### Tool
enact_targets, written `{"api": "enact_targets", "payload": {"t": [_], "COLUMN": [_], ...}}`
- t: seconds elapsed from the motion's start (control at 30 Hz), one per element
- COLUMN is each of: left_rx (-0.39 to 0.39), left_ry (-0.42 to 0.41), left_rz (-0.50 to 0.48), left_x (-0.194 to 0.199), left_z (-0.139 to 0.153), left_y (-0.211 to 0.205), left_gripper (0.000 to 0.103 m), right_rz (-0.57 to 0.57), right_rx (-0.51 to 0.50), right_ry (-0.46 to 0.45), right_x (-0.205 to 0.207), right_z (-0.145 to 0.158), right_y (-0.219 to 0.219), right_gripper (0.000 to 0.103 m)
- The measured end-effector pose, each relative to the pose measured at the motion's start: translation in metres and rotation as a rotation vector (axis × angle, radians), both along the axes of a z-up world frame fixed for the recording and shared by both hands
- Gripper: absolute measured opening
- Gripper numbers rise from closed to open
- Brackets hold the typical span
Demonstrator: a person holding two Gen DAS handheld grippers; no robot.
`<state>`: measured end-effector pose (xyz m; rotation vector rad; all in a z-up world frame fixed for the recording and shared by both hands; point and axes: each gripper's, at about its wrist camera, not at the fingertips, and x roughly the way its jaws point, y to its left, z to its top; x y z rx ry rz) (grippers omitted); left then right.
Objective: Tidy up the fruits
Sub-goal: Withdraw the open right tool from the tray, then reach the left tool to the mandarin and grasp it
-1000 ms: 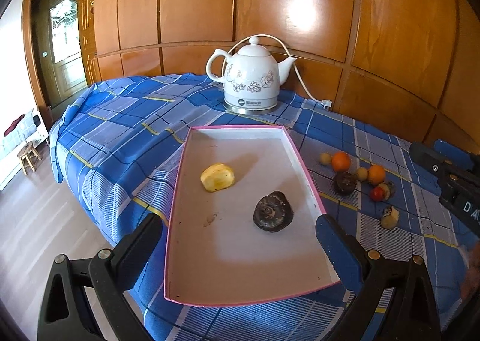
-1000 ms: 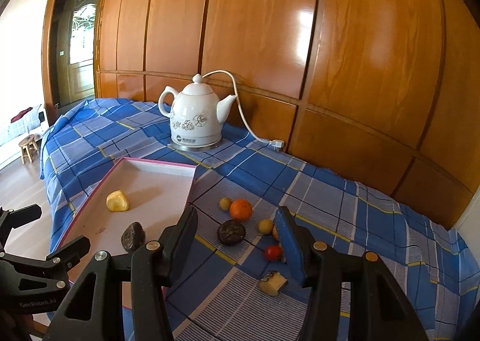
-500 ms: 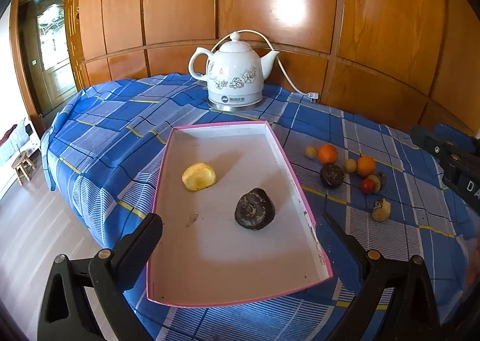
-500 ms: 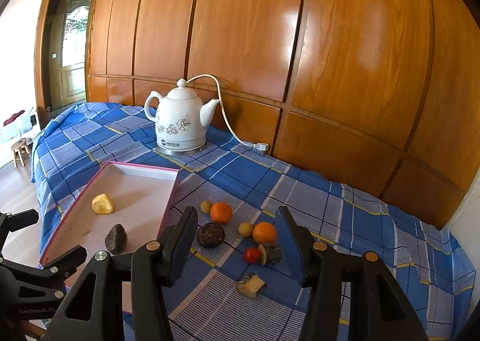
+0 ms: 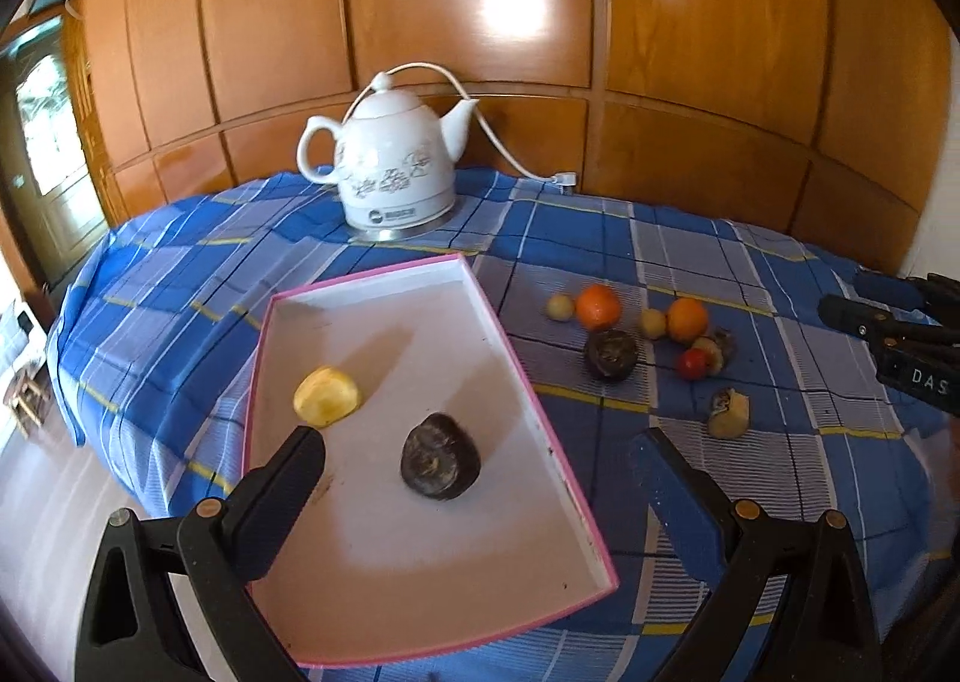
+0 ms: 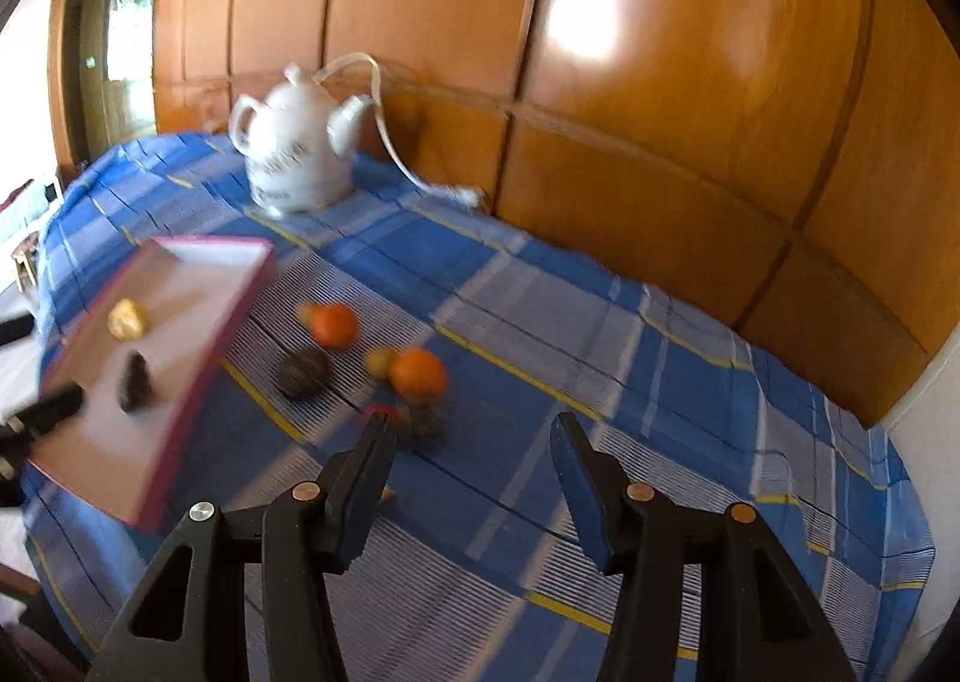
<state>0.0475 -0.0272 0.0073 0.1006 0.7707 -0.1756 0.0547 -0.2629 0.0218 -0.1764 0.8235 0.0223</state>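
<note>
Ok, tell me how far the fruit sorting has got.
Done: a yellow fruit and a dark fruit lie in the pink-rimmed tray. In hand: nothing; the left gripper and right gripper are both open and empty. Left: two oranges, another dark fruit, a red one and several small pieces on the blue cloth.

Right gripper [image 6: 471, 457], jaws apart, hangs near two oranges [image 6: 417, 374].
</note>
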Motion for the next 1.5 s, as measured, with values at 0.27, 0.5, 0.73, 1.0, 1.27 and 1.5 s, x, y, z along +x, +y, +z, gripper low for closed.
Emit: {"api": "enact_targets", "payload": {"t": [0.27,0.5,0.73,1.0,1.27,1.5], "left_rx": [-0.008,-0.001,0.002,-0.021,0.013,0.122], "left_ry": [0.063,0.121,0.159,0.237,0.266,0.237], "left_rz": [-0.043,-0.138,-0.186,-0.190,-0.240,-0.352], "left_x": [0.019,0.035,0.053,0.100,0.140,0.163], "left_z": [-0.008,-0.014,-0.018,-0.026,-0.035,-0.049], "left_y": [-0.009,-0.032,-0.052,-0.062,-0.085,-0.116], "left_gripper": [0.094,0.078,0.069,0.046,0.042,0.042], "right_rz": [-0.039,-0.092,-0.104,-0.114,-0.111,-0.113], "right_rx": [0.029,0.133,0.168,0.197,0.201,0.213], "right_ry": [0.078,0.127,0.127,0.131,0.137,0.145], "right_x": [0.008,0.015,0.017,0.017,0.019,0.021], "right_z": [-0.027,-0.036,-0.035,-0.034,-0.034,-0.035], "right_y": [-0.060,-0.079,-0.082,-0.084,-0.084,-0.085], "right_gripper": [0.055,0.055,0.055,0.055,0.055,0.055]}}
